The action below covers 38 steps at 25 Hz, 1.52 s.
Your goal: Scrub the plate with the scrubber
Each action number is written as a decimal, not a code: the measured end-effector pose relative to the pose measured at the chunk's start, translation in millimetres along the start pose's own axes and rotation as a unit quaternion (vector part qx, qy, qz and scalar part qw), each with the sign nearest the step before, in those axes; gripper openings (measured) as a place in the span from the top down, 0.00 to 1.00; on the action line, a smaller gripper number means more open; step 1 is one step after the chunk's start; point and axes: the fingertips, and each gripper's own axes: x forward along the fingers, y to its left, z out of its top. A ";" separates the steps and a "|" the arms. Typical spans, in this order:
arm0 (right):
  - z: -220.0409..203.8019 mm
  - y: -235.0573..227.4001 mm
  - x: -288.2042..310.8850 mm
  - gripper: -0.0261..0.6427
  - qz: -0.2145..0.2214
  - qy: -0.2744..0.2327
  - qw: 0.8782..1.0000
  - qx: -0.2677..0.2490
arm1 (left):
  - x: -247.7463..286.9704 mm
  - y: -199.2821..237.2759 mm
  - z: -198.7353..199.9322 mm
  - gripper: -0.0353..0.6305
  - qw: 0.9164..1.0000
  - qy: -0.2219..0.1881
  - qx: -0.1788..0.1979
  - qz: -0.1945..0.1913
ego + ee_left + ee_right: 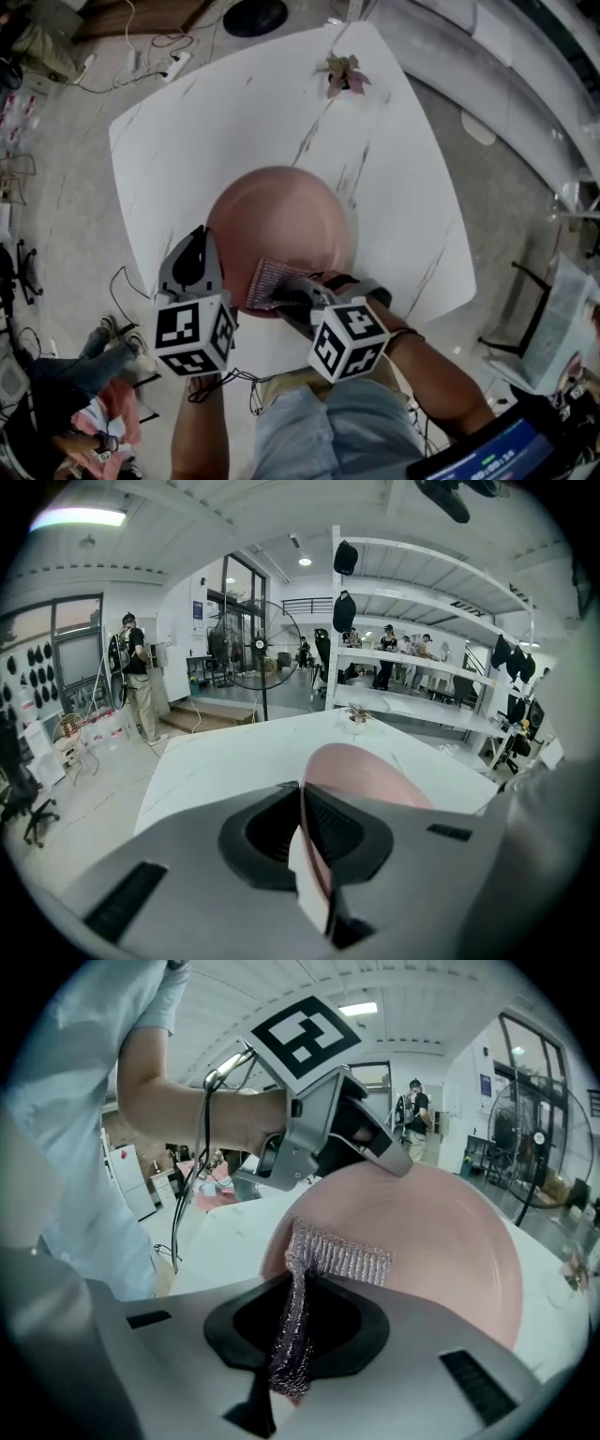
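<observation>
A pink plate lies on the white marble table, near its front edge. My left gripper is shut on the plate's left rim; in the left gripper view the rim runs edge-on between the jaws of the left gripper. My right gripper is shut on a silvery mesh scrubber, which rests on the near part of the plate. In the right gripper view the scrubber fans out from the right gripper onto the plate, with the left gripper beyond it.
A small potted plant stands at the table's far side. Cables trail over the floor behind the table. A person sits low at the left, and a screen shows at lower right. A large fan stands beyond the table.
</observation>
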 end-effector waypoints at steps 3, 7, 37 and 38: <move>-10.4 -7.6 -4.4 0.88 -0.033 0.018 0.998 0.046 | -2.0 1.9 4.7 0.92 1.000 -0.013 0.000 0.006; -18.2 -25.5 -12.3 0.87 -0.083 0.023 0.989 0.118 | -1.7 -4.7 7.0 0.92 1.000 -0.014 0.004 0.001; -18.2 -148.7 -52.7 0.87 -0.245 -0.108 0.909 0.320 | -7.2 -32.6 21.1 0.91 0.999 -0.031 0.014 -0.028; -11.2 -148.7 -50.9 0.87 -0.240 -0.111 0.916 0.303 | -7.5 -32.8 21.7 0.91 0.999 -0.033 0.015 -0.029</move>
